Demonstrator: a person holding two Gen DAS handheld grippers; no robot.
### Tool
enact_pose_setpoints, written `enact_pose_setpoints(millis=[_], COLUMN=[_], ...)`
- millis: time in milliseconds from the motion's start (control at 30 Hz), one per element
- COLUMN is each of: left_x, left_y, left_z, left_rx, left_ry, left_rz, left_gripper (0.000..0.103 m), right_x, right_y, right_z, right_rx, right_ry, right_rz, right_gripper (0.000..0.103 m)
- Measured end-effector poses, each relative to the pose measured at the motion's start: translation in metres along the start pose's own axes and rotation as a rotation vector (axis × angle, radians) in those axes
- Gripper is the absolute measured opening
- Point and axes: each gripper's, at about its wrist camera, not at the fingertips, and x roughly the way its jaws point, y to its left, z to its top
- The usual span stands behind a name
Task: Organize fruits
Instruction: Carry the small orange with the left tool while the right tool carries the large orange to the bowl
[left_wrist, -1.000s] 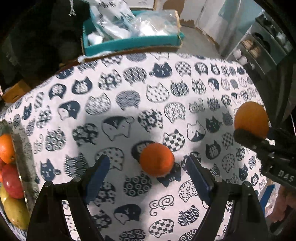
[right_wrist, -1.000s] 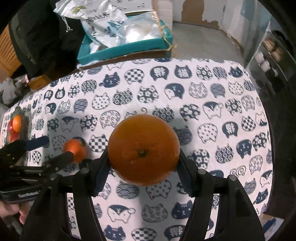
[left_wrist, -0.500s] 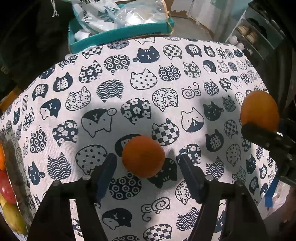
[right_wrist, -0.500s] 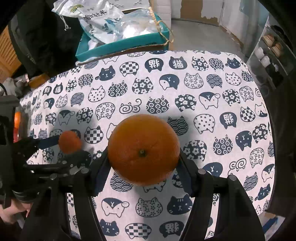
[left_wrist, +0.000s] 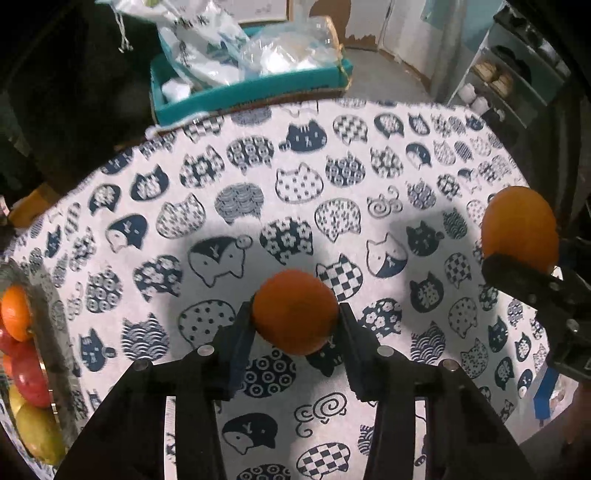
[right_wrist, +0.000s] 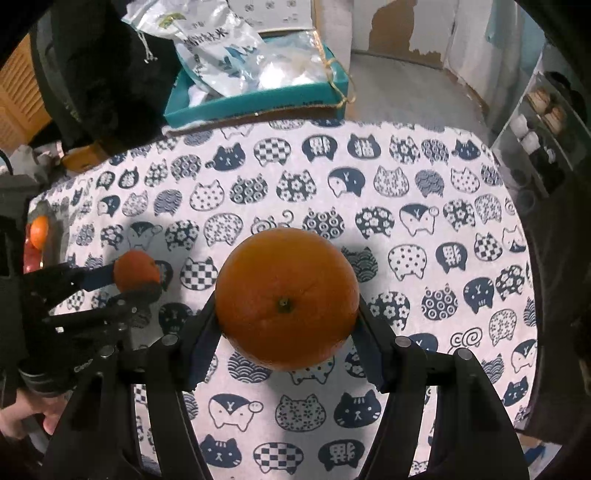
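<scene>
Tangerine (left_wrist: 295, 311) now clamped, left hand-held gripper (left_wrist: 295, 332).

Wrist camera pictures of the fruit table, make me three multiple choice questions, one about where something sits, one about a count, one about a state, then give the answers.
1. Where is the fruit tray in the left wrist view?
A. left edge of the table
B. far edge by the teal box
C. table centre

2. How many oranges are held in claws?
A. none
B. one
C. two

3. What state is the left claw in?
A. wide open over bare cloth
B. shut on the small orange
C. shut on nothing

Answers:
1. A, the tray of mixed fruit sits at that view's left border.
2. C, the small orange is in the left claw and the large orange in the right claw.
3. B, both pads press its sides after the jaws just closed.
</scene>
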Motion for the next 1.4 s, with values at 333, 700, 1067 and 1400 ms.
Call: enact_pose_setpoints(millis=[333, 700, 1067, 1400], left_x=[-0.061, -0.128, -0.179, -0.208], left_y=[0.007, 0.007, 0.02, 0.051], left_z=[0.003, -0.003, -0.018, -0.032], left_rx=[-0.011, 0.004, 0.019, -0.028], left_ry=[-0.116, -0.238, -0.337, -0.391], left_rz=[-0.012, -0.05, -0.052, -0.044], left_gripper=[0.045, 0.044, 0.044, 0.044], right_x=[-0.037, -0.084, -0.125, -0.139], right_y=[0.013, 0.034, 0.062, 0.092], right_z=[0.011, 0.014, 0.014, 0.018], right_rx=[-0.017, -0.081, -0.145, -0.193], right_ry=[-0.082, -0.179, -0.262, -0.29], right_rz=[0.032, 0.042, 0.08, 0.139], right_gripper=[0.066, 0.066, 0.066, 0.066])
